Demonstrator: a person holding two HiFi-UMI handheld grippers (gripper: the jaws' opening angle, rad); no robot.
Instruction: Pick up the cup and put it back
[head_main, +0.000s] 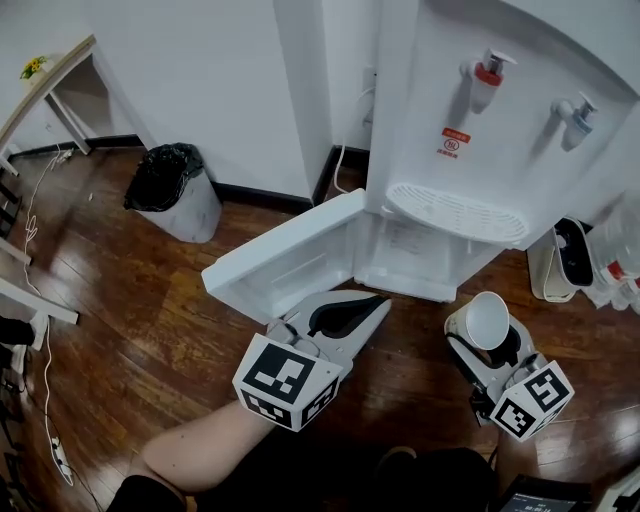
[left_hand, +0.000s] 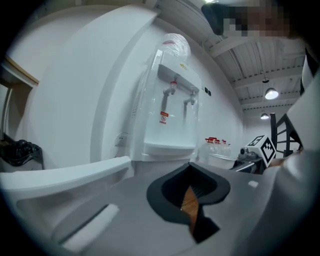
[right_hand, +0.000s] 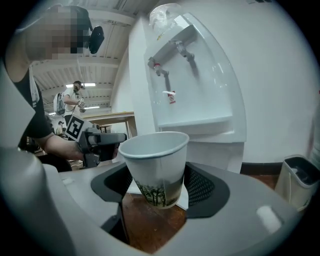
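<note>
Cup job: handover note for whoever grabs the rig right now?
Left gripper: shut, empty, low by the open cabinet door.
Right gripper: shut on the paper cup, mouth up, off the floor, in front of the water dispenser, right of the door.
Done: cup picked up.
Left: put it back and release; its original spot isn't shown.

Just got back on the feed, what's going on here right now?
A person stands at a water dispenser with a gripper in each hand. The right gripper is shut on a paper cup, held mouth up above the wooden floor. The left gripper is shut and empty, in front of the dispenser's open lower door.
</note>
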